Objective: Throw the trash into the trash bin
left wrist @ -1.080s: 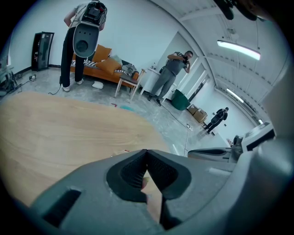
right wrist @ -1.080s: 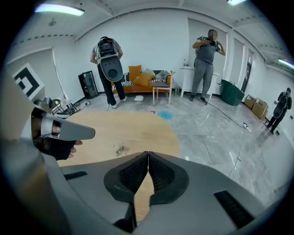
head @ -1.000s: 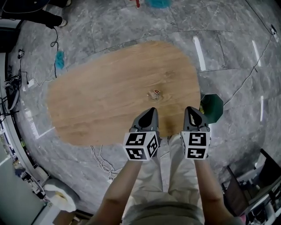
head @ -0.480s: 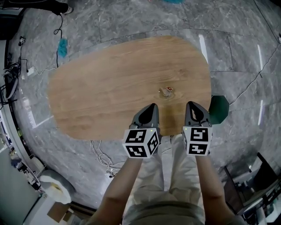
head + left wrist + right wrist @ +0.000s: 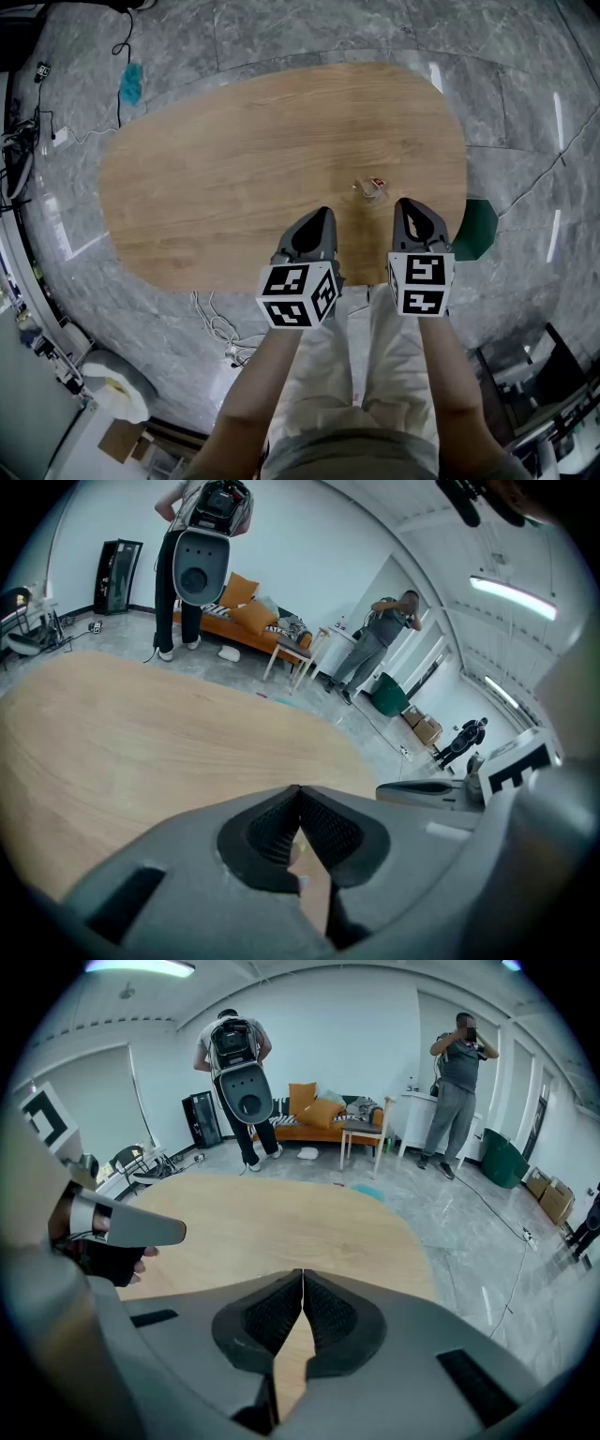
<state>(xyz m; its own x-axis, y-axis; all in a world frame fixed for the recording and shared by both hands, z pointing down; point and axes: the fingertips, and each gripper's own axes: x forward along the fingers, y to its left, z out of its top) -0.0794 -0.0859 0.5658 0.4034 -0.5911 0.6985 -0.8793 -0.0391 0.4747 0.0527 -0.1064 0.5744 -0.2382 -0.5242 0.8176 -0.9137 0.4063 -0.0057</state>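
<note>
Just short of the trash [image 5: 372, 187], left gripper [image 5: 319, 225] and right gripper [image 5: 411, 214] sit closed, empty; open right jaws before reaching.

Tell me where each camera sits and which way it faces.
Head view: on the person's head, steeply down on table, trash, green bin; forearms, legs, left gripper, right gripper.
Left gripper view: on the left gripper, along its shut jaws across the table; right gripper at right.
Right gripper view: likewise on the right gripper; left gripper at left.
Shared: both gripper views face the orange sofa.
</note>
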